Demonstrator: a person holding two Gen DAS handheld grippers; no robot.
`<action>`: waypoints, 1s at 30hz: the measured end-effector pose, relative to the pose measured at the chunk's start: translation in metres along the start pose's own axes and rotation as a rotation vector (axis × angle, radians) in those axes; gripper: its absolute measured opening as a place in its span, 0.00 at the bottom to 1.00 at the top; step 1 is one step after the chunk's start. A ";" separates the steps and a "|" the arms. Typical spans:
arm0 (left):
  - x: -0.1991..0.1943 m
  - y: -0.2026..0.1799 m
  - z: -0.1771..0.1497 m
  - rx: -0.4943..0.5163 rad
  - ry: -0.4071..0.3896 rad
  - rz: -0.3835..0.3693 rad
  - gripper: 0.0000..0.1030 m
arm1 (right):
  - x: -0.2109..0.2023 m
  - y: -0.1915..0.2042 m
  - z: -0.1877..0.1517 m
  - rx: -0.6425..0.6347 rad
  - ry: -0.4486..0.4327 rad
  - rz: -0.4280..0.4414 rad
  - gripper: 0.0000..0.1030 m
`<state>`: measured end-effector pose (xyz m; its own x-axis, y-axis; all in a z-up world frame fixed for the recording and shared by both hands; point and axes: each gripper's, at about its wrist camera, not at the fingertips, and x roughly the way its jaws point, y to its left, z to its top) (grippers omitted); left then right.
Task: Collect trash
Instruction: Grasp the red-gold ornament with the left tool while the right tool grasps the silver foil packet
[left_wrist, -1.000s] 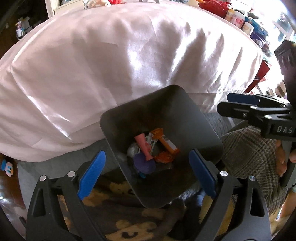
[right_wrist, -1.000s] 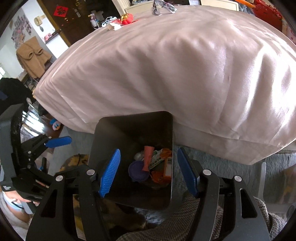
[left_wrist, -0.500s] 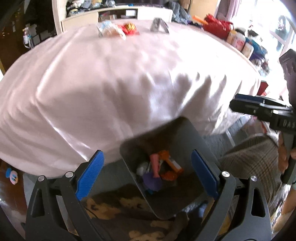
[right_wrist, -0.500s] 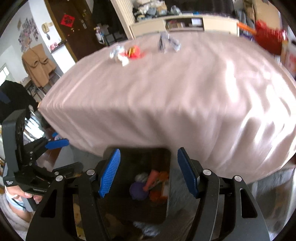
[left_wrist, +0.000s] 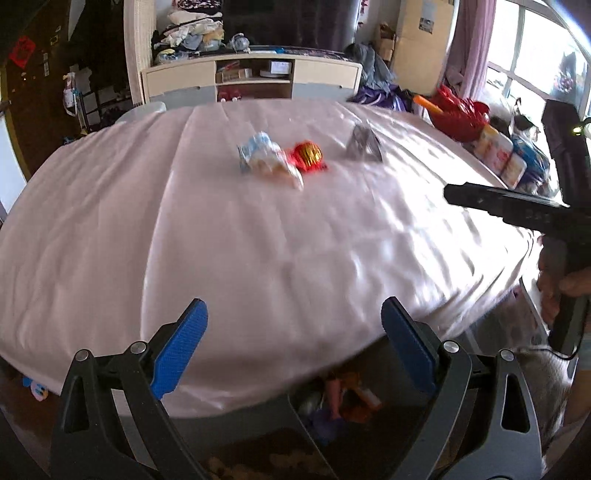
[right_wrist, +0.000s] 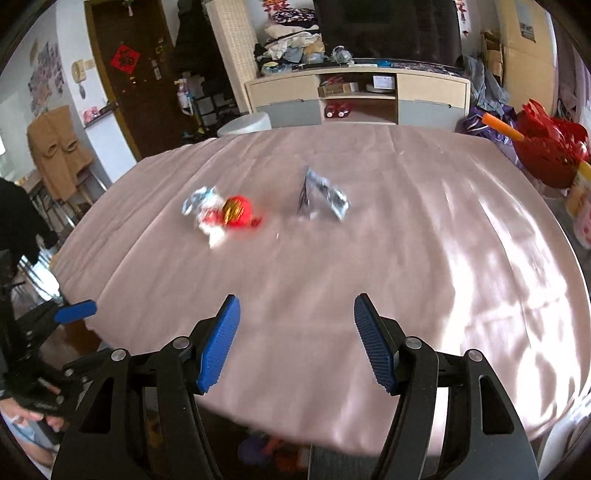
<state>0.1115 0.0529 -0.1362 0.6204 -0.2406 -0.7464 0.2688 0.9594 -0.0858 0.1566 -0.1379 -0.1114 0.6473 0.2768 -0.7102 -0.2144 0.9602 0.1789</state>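
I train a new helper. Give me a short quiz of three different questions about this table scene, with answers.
1. True or false: the left tongs hold a wrapper.
2. How many pieces of trash lie on the pink tablecloth?
3. Which piece lies nearest the red-and-gold wrapper: A) the white-and-blue wrapper, B) the clear plastic packet?

Key
1. False; both the left and the right tongs are open and empty.
2. Three.
3. A; they touch, while the packet lies apart to the right.
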 end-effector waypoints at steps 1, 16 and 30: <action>0.003 0.001 0.006 0.000 -0.003 0.001 0.87 | 0.006 0.001 0.006 0.000 -0.004 -0.008 0.64; 0.059 -0.003 0.082 0.046 0.013 -0.018 0.80 | 0.079 -0.017 0.081 0.061 -0.083 -0.057 0.74; 0.095 -0.032 0.126 0.146 0.008 -0.047 0.70 | 0.108 -0.033 0.089 0.047 -0.024 -0.084 0.43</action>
<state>0.2545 -0.0191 -0.1216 0.5992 -0.2828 -0.7490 0.4020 0.9153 -0.0240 0.2987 -0.1364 -0.1327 0.6793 0.1955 -0.7074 -0.1242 0.9806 0.1517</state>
